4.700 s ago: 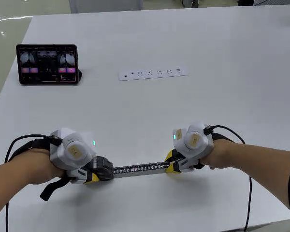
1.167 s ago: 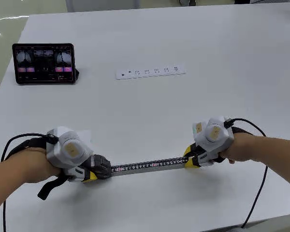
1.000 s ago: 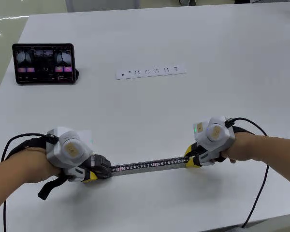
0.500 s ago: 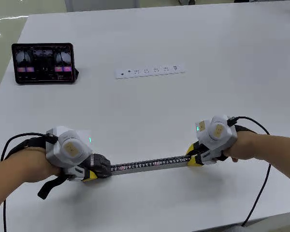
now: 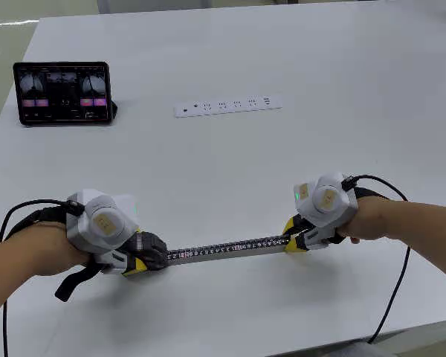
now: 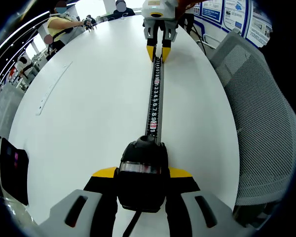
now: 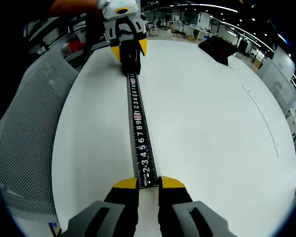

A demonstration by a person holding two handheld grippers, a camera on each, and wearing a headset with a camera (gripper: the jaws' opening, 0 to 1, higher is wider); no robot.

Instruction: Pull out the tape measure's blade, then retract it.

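The left tongs (image 6: 142, 174) are clamped on the black case of the tape measure (image 5: 152, 251), close to the table's near edge. The right tongs (image 7: 148, 183) are pinched on the tip of its blade (image 5: 224, 247), which runs straight between them. The white table (image 5: 297, 149) is broad and glossy, with a power strip (image 5: 227, 105) lying mid-surface and a lit tablet (image 5: 61, 92) propped at far left. A grey mesh chair (image 6: 259, 103) stands beside the near edge. An open-plan office (image 7: 187, 24) with ceiling lights lies beyond.
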